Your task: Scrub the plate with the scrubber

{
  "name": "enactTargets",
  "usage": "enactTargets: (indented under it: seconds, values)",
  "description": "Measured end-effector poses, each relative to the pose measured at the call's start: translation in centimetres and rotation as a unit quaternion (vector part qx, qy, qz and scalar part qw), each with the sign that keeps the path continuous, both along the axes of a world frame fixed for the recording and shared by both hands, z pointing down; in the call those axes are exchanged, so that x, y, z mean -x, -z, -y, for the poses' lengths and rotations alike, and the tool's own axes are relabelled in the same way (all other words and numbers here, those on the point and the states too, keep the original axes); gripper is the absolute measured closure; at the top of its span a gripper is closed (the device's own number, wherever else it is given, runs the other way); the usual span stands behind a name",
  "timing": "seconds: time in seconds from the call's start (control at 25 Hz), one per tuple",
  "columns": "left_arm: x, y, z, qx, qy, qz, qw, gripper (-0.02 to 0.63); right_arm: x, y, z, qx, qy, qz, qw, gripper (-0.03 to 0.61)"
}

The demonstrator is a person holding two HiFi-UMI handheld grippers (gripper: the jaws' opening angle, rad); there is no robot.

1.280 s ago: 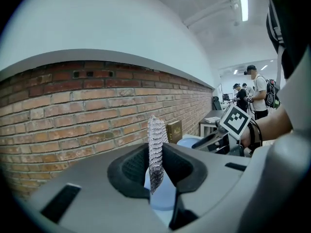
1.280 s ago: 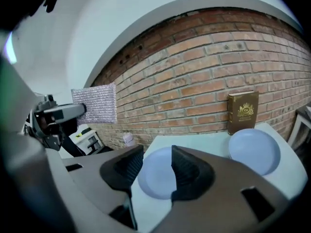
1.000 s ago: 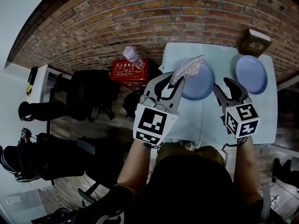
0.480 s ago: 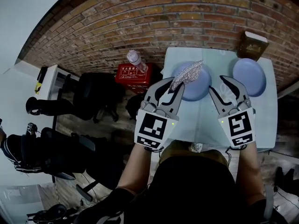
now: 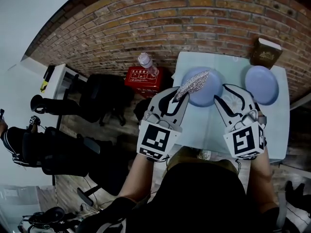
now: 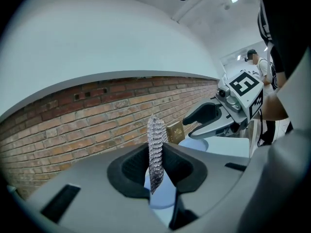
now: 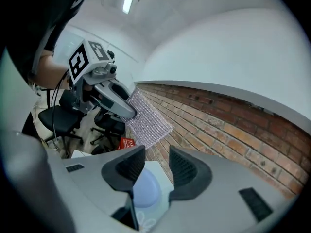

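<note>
Overhead, from the head view, the left hand-held gripper [image 5: 181,93] has its jaws closed on the near end of a flat silver mesh scrubber [image 5: 193,84]. The scrubber's long axis runs away from the person and slightly right, its free tip pointing toward the red brick wall [image 5: 146,18] and lying over the left part of a pale blue round plate [image 5: 210,94] on the light blue desk [image 5: 204,125]. The right hand-held gripper [image 5: 234,95] hangs just right of that plate with its jaws apart. A second pale blue plate [image 5: 262,85] lies farther right, with a brown box [image 5: 265,52] behind it. Off the desk's left edge are a red box [image 5: 140,76], a clear plastic bottle [image 5: 147,63] and a black office chair [image 5: 104,101]. Seen from the left gripper view, the scrubber stands edge-on and upright between the pinching pads, and the plate shows below it. The right gripper view shows two pads well apart with nothing between them; the plate shows through the gap, and the scrubber juts toward the wall.
</note>
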State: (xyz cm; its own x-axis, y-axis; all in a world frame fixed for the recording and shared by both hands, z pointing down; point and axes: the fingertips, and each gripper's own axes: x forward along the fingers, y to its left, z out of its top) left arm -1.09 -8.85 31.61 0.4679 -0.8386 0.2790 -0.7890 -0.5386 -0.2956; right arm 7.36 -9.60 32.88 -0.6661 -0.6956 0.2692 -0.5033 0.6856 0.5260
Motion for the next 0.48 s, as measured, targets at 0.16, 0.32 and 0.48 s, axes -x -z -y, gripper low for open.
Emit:
enactTargets:
  seconds: [0.16, 0.32, 0.48]
  values:
    - [-0.2, -0.3, -0.5, -0.001, -0.007, 0.012, 0.9999, 0.531, 0.1, 1.2, -0.9, -0.015, 0.024, 0.009, 1.000, 0.543]
    - [-0.3, -0.3, -0.4, -0.003, -0.010, 0.016, 0.9998, 0.531, 0.1, 1.5, -1.0, -0.009, 0.030, 0.017, 0.999, 0.543]
    - [-0.7, -0.2, -0.5, -0.008, -0.018, 0.018, 0.9996, 0.531, -0.1, 1.5, -0.9, -0.012, 0.030, 0.013, 0.999, 0.543]
